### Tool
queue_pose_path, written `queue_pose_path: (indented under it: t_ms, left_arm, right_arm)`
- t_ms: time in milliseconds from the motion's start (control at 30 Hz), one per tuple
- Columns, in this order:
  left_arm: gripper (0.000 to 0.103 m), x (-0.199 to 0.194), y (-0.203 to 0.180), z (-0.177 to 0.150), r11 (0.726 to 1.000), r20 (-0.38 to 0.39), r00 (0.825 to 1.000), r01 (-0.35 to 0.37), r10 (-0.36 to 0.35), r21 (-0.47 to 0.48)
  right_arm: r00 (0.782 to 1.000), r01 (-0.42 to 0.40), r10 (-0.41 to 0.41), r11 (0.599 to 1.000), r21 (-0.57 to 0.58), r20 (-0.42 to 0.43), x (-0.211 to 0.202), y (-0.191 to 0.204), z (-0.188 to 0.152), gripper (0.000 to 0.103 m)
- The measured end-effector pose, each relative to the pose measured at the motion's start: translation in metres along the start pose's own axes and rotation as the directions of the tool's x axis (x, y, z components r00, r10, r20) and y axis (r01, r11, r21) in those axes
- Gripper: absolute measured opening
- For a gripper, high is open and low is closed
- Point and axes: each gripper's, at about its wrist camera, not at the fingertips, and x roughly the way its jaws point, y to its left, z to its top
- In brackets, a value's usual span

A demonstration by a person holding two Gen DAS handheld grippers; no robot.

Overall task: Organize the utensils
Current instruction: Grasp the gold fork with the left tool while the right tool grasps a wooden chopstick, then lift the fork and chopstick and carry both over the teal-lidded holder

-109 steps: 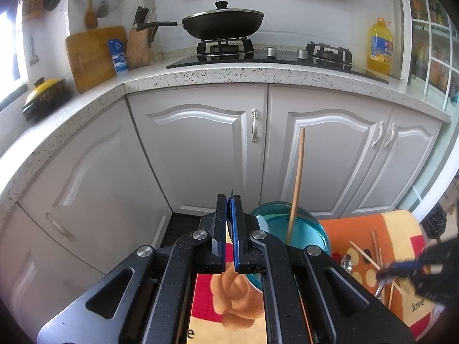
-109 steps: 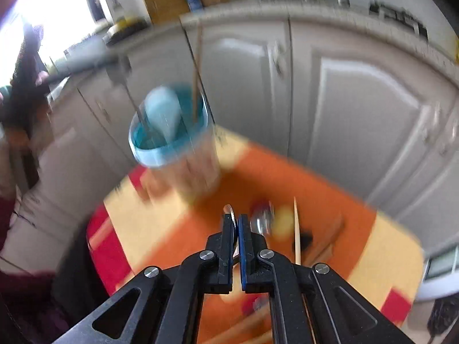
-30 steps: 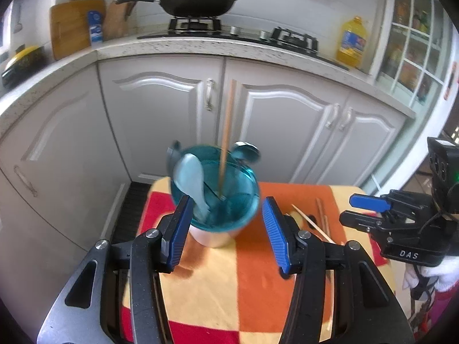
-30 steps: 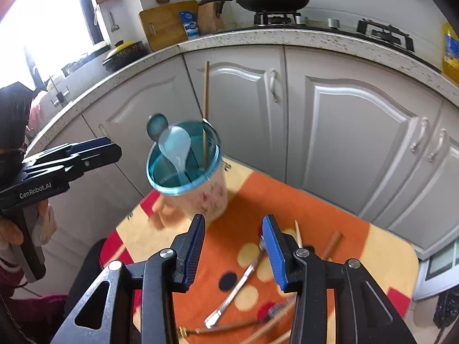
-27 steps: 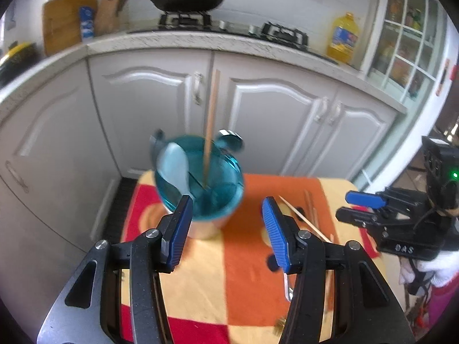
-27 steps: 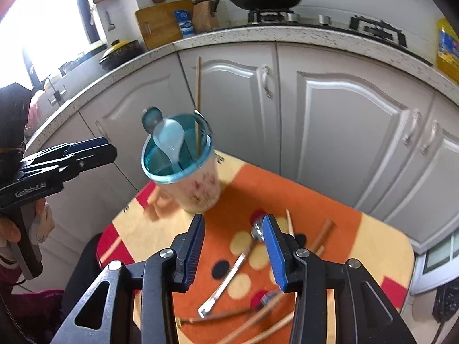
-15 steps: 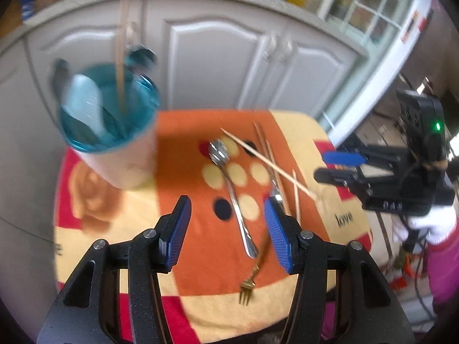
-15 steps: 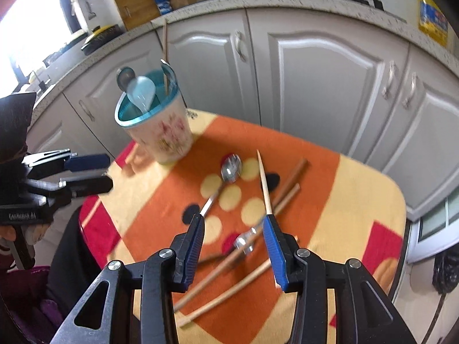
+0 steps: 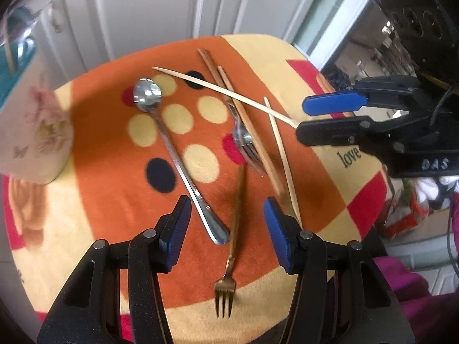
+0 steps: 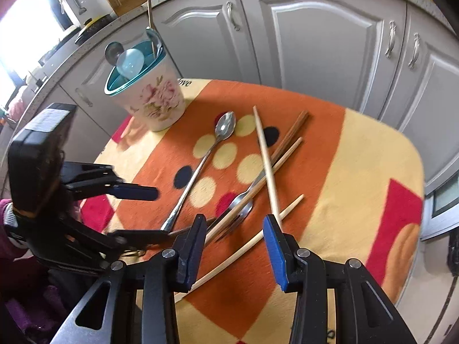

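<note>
Loose utensils lie on an orange and yellow cloth [image 9: 287, 57]: a long steel spoon [image 9: 175, 154], a small gold fork [image 9: 232, 229], a steel fork [image 9: 243, 143] and several wooden chopsticks [image 9: 223, 91]. A floral utensil cup [image 10: 152, 94] with a teal rim holds spoons and a chopstick. My left gripper [image 9: 226, 226] is open above the spoon handle and the gold fork. My right gripper [image 10: 235, 243] is open above the steel fork [image 10: 238, 209] and chopsticks [image 10: 266, 166]. The spoon [image 10: 198, 172] also shows in the right wrist view.
The cup [image 9: 31, 120] stands at the cloth's far left in the left wrist view. White kitchen cabinets [image 10: 315, 43] rise behind the table. The table edge falls away at the right [image 10: 421, 200].
Both grippers have opened since 3.6 s ago and tilted down from the cup toward the loose utensils. The left one has swung right and dropped closer to the cloth.
</note>
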Motion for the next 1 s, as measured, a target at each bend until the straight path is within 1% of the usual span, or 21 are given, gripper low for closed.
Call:
queue_pose_path:
  t_ms: [100,167,267,333,400,467,567,667,767,833,900,967,1000]
  left_arm:
    - [0.050,0.010,-0.006,0.004,0.999,-0.014,1.000,-0.021,0.021,0.027]
    - [0.040,0.018,-0.010,0.005,0.998,-0.034,0.998,-0.045,0.046,0.049]
    - [0.032,0.028,-0.013,0.006,0.997,-0.058,0.996,-0.058,0.061,0.059]
    - [0.030,0.031,-0.013,0.007,0.996,-0.050,0.996,-0.072,0.075,0.061]
    - [0.023,0.032,-0.012,0.008,0.995,-0.038,0.995,-0.086,0.088,0.056]
    - [0.007,0.032,-0.008,0.010,0.995,-0.034,0.995,-0.091,0.092,0.034]
    - [0.006,0.030,0.004,0.011,0.998,-0.030,0.998,-0.060,0.059,-0.021]
    - [0.006,0.025,0.019,0.008,0.996,-0.020,0.999,-0.030,0.028,-0.083]
    - [0.006,0.013,0.035,0.004,0.988,0.002,1.000,0.000,0.001,-0.152]
    - [0.006,0.003,0.045,0.002,0.982,0.022,1.000,0.018,-0.014,-0.188]
    - [0.005,-0.006,0.052,0.000,0.977,0.045,0.999,0.028,-0.019,-0.210]
    - [0.005,-0.015,0.060,-0.004,0.975,0.060,0.998,0.030,-0.017,-0.221]
    - [0.005,-0.018,0.062,-0.005,0.973,0.066,0.998,0.030,-0.015,-0.228]
  right_arm:
    - [1.000,0.000,0.000,1.000,0.017,-0.007,0.005,-0.002,-0.004,0.040]
    - [1.000,0.005,-0.005,0.999,0.040,-0.004,0.007,-0.007,-0.002,0.039]
    - [1.000,0.009,-0.010,0.998,0.069,0.007,0.008,-0.015,0.005,0.037]
    - [1.000,0.013,-0.013,0.998,0.068,0.007,0.010,-0.017,0.010,0.036]
    - [1.000,0.028,-0.028,0.998,0.056,-0.001,0.014,-0.016,0.014,0.036]
    - [0.999,0.036,-0.036,0.998,0.047,-0.012,0.021,-0.017,0.019,0.035]
    - [0.998,0.067,-0.066,0.997,0.035,-0.015,0.032,-0.019,0.035,0.032]
    - [0.998,0.064,-0.064,0.998,0.012,-0.018,0.045,-0.018,0.054,0.026]
    - [0.993,0.103,-0.106,0.993,-0.054,-0.053,0.065,-0.010,0.072,0.022]
    - [0.988,0.122,-0.131,0.987,-0.103,-0.085,0.080,-0.004,0.082,0.019]
    - [0.978,0.159,-0.177,0.976,-0.150,-0.113,0.095,-0.002,0.092,0.017]
    - [0.970,0.179,-0.202,0.970,-0.162,-0.134,0.106,-0.005,0.099,0.016]
    - [0.967,0.184,-0.209,0.969,-0.164,-0.145,0.112,-0.007,0.102,0.014]
